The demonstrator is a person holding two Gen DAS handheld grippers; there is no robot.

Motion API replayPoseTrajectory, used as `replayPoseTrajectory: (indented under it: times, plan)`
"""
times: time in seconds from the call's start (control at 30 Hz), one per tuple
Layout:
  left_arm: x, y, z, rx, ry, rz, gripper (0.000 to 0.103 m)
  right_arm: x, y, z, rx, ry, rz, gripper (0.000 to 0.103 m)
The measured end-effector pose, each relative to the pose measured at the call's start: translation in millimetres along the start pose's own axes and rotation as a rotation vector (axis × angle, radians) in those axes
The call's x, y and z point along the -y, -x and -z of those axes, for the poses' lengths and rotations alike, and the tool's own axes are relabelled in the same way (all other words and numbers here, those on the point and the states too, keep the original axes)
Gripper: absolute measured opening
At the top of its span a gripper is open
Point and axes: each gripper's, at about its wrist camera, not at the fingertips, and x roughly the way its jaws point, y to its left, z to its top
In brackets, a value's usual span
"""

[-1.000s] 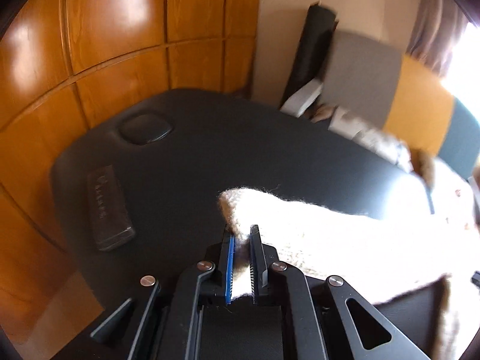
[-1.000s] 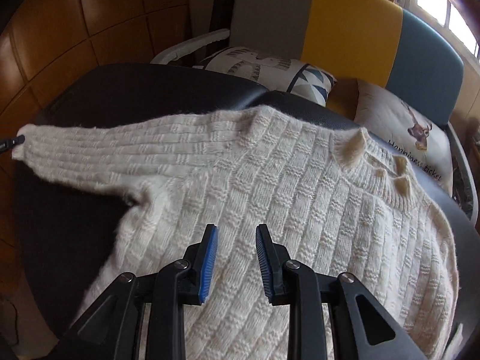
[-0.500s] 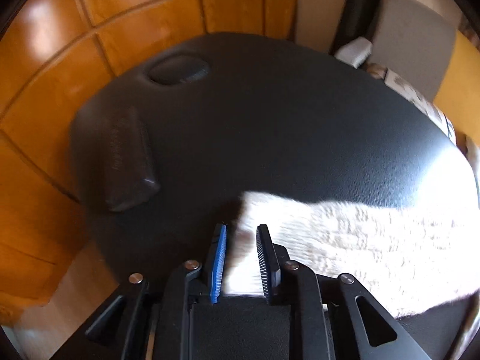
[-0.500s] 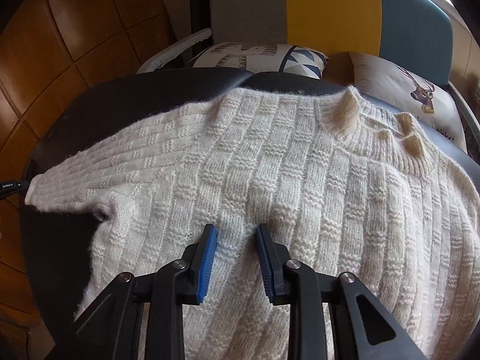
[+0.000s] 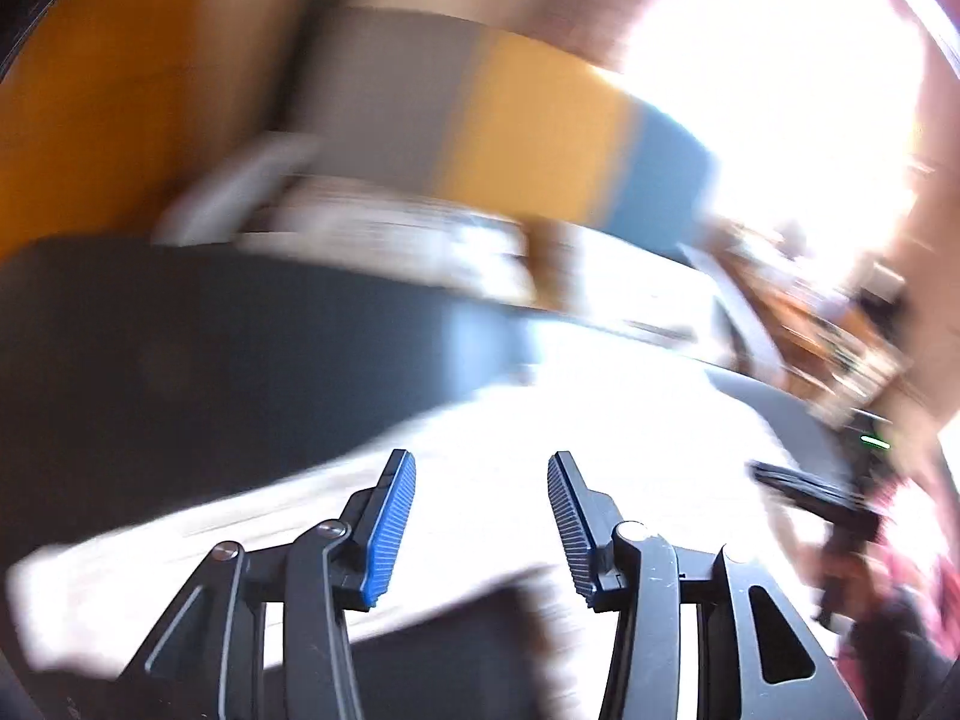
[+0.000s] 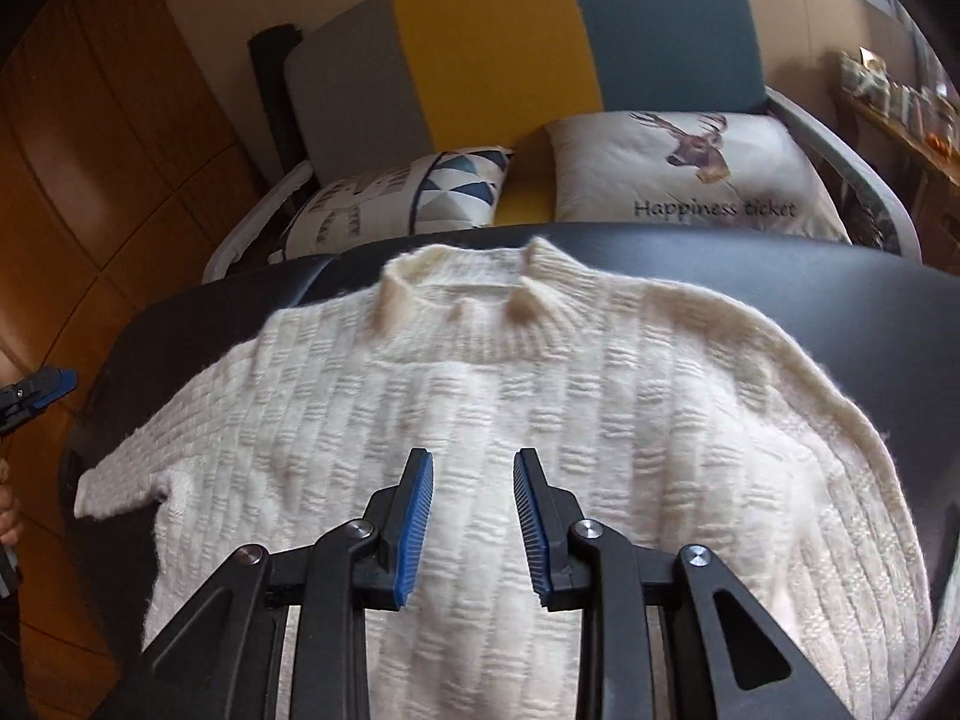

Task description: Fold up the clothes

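Spanning most of the dark padded table [image 6: 840,312], the cream knitted sweater [image 6: 600,396] lies flat with its collar [image 6: 480,294] toward the far edge. We hold the right gripper [image 6: 473,525] above the near middle of the garment, its blue-padded fingers [image 6: 414,516] apart and nothing between them. One short sleeve [image 6: 120,480] extends to the left, reaching close to the left edge of the table. We see the left gripper [image 6: 36,393] at the far left of the right wrist view, beside the table and apart from that sleeve.

The left wrist view is heavily motion-blurred. We can still make out the left gripper [image 5: 480,519] with its fingers spread wide and empty, and the sweater [image 5: 540,450] as an overexposed pale band lying across the table [image 5: 210,348] beyond them.

Behind the table stands a sofa [image 6: 498,60] with grey, yellow and blue back panels. A geometric-print pillow [image 6: 408,198] rests on its left, and a deer-print pillow [image 6: 690,174] on its right. Wood panelling [image 6: 90,150] covers the left wall.
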Motion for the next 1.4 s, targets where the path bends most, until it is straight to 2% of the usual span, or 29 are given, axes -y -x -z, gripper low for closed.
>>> replayPoseTrajectory:
  times: [0.07, 0.13, 0.2, 0.3, 0.37, 0.5, 0.67, 0.77, 1.0, 1.03, 1.07, 1.1, 1.17, 1.27, 1.33, 1.4]
  plan:
    - [49, -55, -26, -0.073, -0.043, 0.138, 0.049, 22, -4, 0, -0.016, -0.034, -0.001, 0.028]
    - [89, -107, -45, -0.141, -0.072, 0.195, 0.049, 42, -10, 1, -0.029, -0.060, 0.008, 0.028]
    - [112, -161, -71, -0.207, -0.081, 0.230, 0.049, 59, -14, 2, -0.035, -0.071, 0.011, 0.028]
    - [142, -226, -85, -0.282, -0.104, 0.221, 0.049, 69, -13, -1, -0.025, -0.078, -0.023, 0.028]
    - [156, -251, -78, -0.315, -0.112, 0.200, 0.049, 73, -10, -5, -0.015, -0.077, -0.053, 0.028]
    - [151, -317, -75, -0.389, -0.073, 0.199, 0.049, 73, -14, -19, -0.003, -0.069, -0.087, 0.028]
    - [139, -341, -77, -0.439, -0.029, 0.219, 0.049, 72, -25, -27, -0.001, -0.060, -0.100, 0.028]
    - [141, -347, -80, -0.446, -0.017, 0.257, 0.049, 71, -30, -28, -0.003, -0.028, -0.034, 0.028]
    - [163, -360, -71, -0.508, -0.100, 0.322, 0.049, 79, -45, -19, -0.041, -0.040, -0.019, 0.028]
    - [165, -360, -71, -0.513, -0.097, 0.342, 0.044, 81, -48, -17, -0.048, -0.041, -0.019, 0.028]
    - [167, -357, -72, -0.507, -0.096, 0.360, 0.034, 82, -52, -15, -0.054, -0.043, -0.020, 0.028]
    - [170, -354, -73, -0.491, -0.099, 0.374, 0.003, 83, -53, -13, -0.048, -0.046, -0.028, 0.028]
    - [181, -342, -77, -0.428, -0.137, 0.386, 0.003, 85, -56, -9, -0.038, -0.043, -0.038, 0.028]
    - [190, -347, -83, -0.371, -0.186, 0.308, 0.003, 83, -56, -4, -0.010, -0.015, -0.030, 0.028]
    - [187, -366, -79, -0.401, -0.198, 0.229, 0.003, 76, -56, -2, -0.005, 0.024, 0.002, 0.028]
    - [184, -377, -73, -0.414, -0.210, 0.201, 0.003, 71, -56, 0, -0.002, 0.052, 0.029, 0.028]
